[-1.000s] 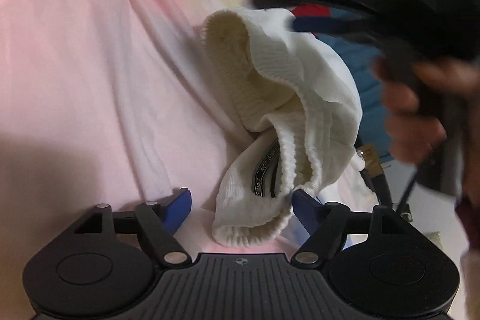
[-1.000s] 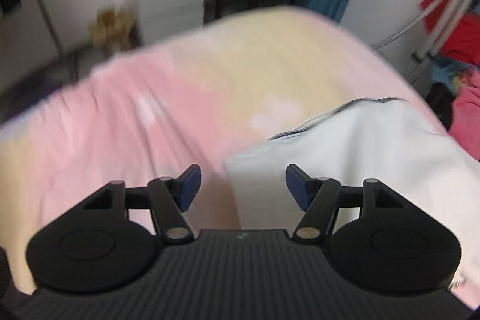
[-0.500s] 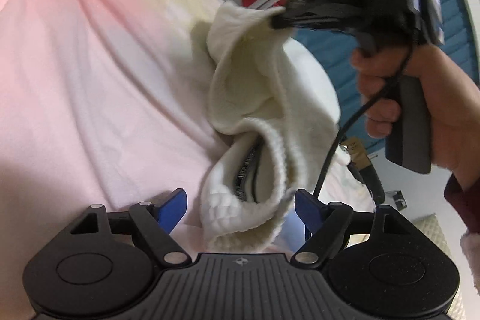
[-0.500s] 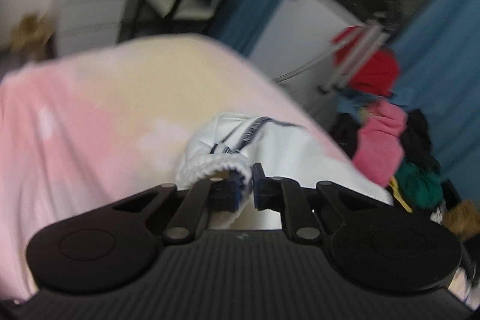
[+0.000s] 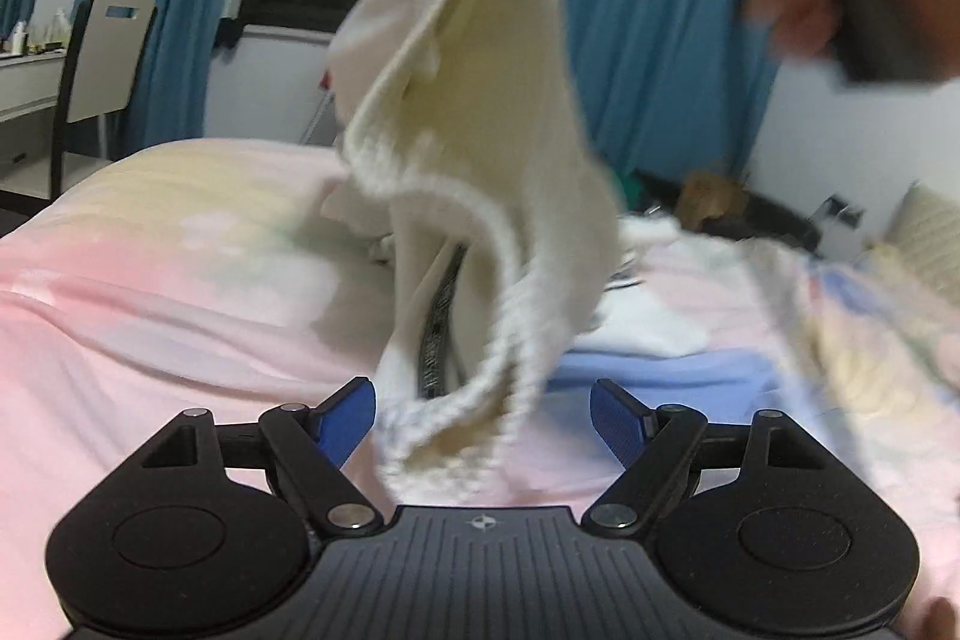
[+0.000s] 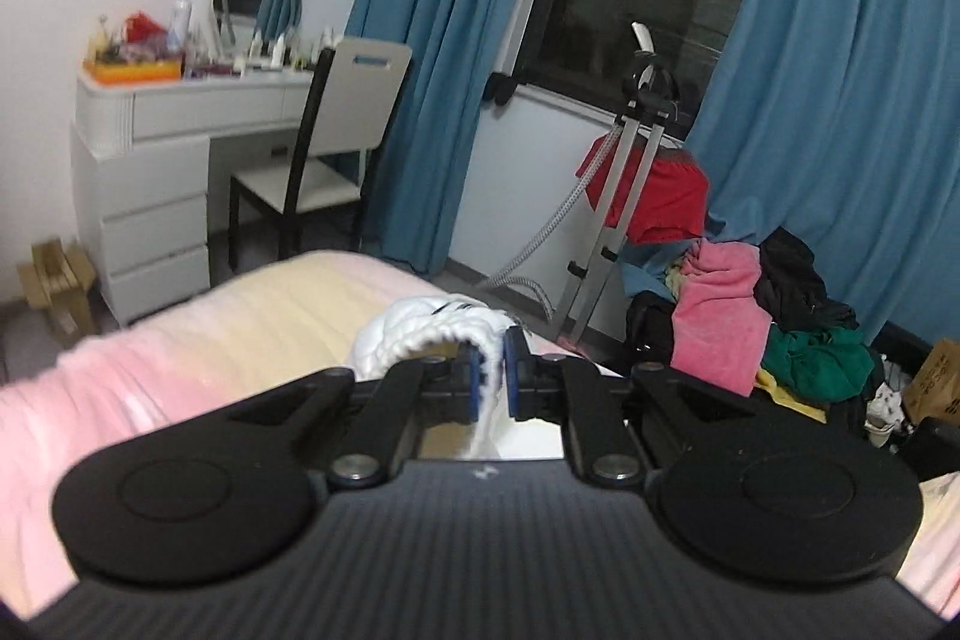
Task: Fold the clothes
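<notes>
Left wrist | left gripper (image 5: pixel 483 415) spread, holding nothing | right gripper (image 6: pixel 491 381) clamps white garment (image 5: pixel 480 172) above bed (image 5: pixel 150 280)

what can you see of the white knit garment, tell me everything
The white knit garment looks like cream-white ribbed knit with a thick ribbed hem and a dark printed strip inside. It hangs lifted above the pink bedsheet, pinched at its top edge by the right gripper, whose jaws are shut on a ribbed fold. Its lower hem droops between the open fingers of the left gripper, which have not closed on it. It is motion-blurred.
</notes>
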`<state>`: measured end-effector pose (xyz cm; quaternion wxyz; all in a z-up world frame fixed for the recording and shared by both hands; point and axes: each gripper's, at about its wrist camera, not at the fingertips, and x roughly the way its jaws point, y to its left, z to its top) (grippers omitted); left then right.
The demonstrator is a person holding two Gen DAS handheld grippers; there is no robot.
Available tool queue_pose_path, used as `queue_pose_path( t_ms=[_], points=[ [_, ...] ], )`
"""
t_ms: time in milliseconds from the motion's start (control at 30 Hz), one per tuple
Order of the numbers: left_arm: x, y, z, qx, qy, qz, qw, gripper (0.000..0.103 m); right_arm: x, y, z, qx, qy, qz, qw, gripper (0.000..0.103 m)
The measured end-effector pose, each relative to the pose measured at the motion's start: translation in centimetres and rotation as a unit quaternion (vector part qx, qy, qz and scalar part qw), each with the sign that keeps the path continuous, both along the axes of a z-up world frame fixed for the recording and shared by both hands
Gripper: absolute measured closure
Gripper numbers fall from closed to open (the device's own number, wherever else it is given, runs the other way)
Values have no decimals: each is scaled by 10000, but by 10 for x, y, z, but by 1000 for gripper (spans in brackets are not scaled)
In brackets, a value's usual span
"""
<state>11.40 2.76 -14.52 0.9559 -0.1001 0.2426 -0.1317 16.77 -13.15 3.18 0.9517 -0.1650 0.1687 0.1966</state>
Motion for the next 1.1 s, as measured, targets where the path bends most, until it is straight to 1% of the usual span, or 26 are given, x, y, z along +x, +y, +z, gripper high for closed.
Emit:
queue_pose_path(
  t_ms=[33, 67, 100, 167, 200, 233, 267, 333, 367, 433, 467, 533, 567, 600, 700, 733, 833, 867, 900, 933, 967, 1000, 1033, 1067, 1100],
  points=[
    [7, 1, -2, -80, 57, 95, 9999, 35, 0, 0, 3, 43, -22, 12, 10000, 92],
    [14, 2, -5, -159, 115, 190, 9996, 49, 5, 6, 5, 21, -53, -23, 10000, 92],
    [20, 3, -7, -239, 172, 286, 9992, 51, 9, 11, 7, -1, -83, -57, 9999, 92],
    [34, 5, -12, -398, 287, 476, 9977, 59, 18, 21, 12, -46, -144, -127, 9998, 92],
    [34, 12, -4, -603, 252, 616, 9960, 62, 26, 30, 16, -18, -175, -169, 9997, 92],
    [33, 27, 5, -938, 182, 770, 9924, 68, 35, 42, 20, 26, -217, -179, 9996, 92],
    [33, 44, 14, -1300, 109, 923, 9871, 71, 43, 54, 24, 75, -275, -160, 9995, 92],
    [30, 81, 32, -2011, -79, 1198, 9722, 74, 62, 84, 30, 168, -400, -85, 9990, 92],
    [22, 103, 42, -2275, -275, 1331, 9642, 76, 74, 102, 30, 242, -390, -25, 9989, 92],
    [-2, 151, 60, -2616, -608, 1658, 9489, 79, 100, 143, 27, 395, -313, 119, 9987, 92],
    [-14, 176, 69, -2774, -768, 1822, 9402, 80, 111, 164, 22, 491, -222, 220, 9983, 92],
    [-24, 216, 71, -3089, -871, 2167, 9220, 81, 132, 209, 5, 642, -24, 490, 9967, 92],
    [-27, 236, 68, -3166, -908, 2361, 9142, 81, 141, 233, -7, 696, 82, 658, 9954, 92],
    [-29, 251, 63, -3172, -908, 2562, 9086, 81, 146, 256, -21, 666, 158, 784, 9946, 92],
    [-33, 297, 49, -3112, -527, 3047, 8986, 82, 161, 308, -72, 500, 344, 1010, 9930, 92],
    [-30, 311, 43, -3124, -356, 3156, 8953, 82, 166, 313, -88, 514, 403, 1048, 9923, 92],
    [-17, 325, 16, -3225, -38, 3467, 8808, 81, 180, 330, -138, 558, 578, 1160, 9900, 91],
    [-12, 329, 7, -3259, 62, 3568, 8755, 81, 181, 329, -146, 628, 617, 1181, 9891, 90],
    [-5, 332, 5, -3211, 86, 3609, 8755, 81, 184, 325, -152, 707, 699, 1213, 9876, 89],
    [-1, 334, 6, -3146, 80, 3618, 8775, 81, 185, 319, -155, 802, 798, 1272, 9854, 85],
    [2, 336, 7, -3082, 72, 3623, 8796, 80, 186, 312, -154, 901, 997, 1372, 9814, 83],
    [5, 338, 9, -3018, 63, 3628, 8816, 80, 187, 306, -153, 999, 1196, 1472, 9768, 69],
    [8, 339, 10, -3038, 90, 3649, 8801, 78, 184, 298, -149, 1070, 1333, 1500, 9738, 49],
    [12, 340, 11, -3081, 127, 3674, 8775, 77, 180, 291, -145, 1142, 1470, 1528, 9706, 39],
    [15, 340, 11, -3124, 164, 3699, 8748, 77, 170, 278, -138, 1230, 1485, 1525, 9693, 29]
  ],
)
